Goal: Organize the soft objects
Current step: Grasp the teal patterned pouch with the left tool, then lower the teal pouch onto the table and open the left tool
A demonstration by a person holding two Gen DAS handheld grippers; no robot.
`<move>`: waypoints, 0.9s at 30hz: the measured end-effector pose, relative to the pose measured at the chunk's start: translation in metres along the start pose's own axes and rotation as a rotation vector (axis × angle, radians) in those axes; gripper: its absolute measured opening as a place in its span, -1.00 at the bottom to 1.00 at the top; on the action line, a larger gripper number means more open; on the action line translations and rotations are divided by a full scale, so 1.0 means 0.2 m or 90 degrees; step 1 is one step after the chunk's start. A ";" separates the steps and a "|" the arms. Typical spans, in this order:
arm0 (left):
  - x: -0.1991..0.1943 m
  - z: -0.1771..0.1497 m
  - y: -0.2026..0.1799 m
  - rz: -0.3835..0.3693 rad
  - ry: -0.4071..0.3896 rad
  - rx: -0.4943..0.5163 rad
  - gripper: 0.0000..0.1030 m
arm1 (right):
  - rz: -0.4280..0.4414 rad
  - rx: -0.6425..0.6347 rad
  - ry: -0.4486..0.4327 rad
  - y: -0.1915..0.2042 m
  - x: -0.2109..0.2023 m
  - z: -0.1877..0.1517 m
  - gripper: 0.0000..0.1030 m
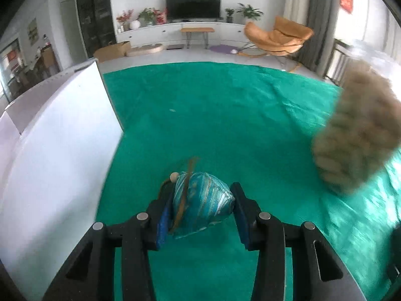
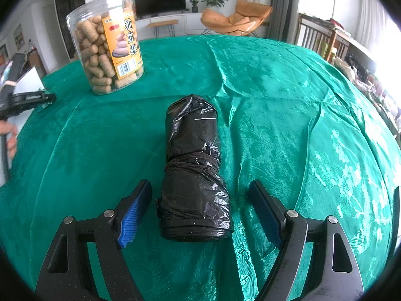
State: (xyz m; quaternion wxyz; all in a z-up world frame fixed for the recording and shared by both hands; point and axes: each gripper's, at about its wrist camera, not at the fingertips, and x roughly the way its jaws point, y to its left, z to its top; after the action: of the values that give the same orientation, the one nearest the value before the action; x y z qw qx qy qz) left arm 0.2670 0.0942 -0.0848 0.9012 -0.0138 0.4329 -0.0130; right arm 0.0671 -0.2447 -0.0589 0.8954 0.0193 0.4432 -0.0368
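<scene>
My left gripper is shut on a small teal patterned sachet with a brown cord and a wooden bead, held above the green tablecloth. My right gripper is open, its fingers on either side of the near end of a black roll of plastic bags tied with black string. The roll lies on the cloth, pointing away from me. The left gripper also shows at the left edge of the right wrist view, held by a hand.
A white box stands at the left of the left wrist view. A clear jar of tan snacks stands at the back left of the table; it appears blurred at the right of the left wrist view. The cloth is wrinkled.
</scene>
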 end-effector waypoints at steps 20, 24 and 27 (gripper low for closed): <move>-0.39 -0.64 -0.35 -0.086 0.033 0.133 0.97 | 0.003 0.002 -0.001 0.00 0.00 0.00 0.60; -0.38 -0.64 -0.35 -0.084 0.035 0.133 1.00 | 0.003 0.002 -0.001 0.01 0.00 0.00 0.60; -0.38 -0.64 -0.35 -0.084 0.035 0.133 1.00 | 0.004 0.003 -0.002 0.01 0.00 0.00 0.60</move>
State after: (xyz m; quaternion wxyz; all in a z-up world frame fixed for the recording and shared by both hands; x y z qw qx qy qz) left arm 0.1189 0.0255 -0.1030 0.8827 0.0522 0.4519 -0.1181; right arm 0.0670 -0.2433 -0.0600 0.8960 0.0224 0.4420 -0.0352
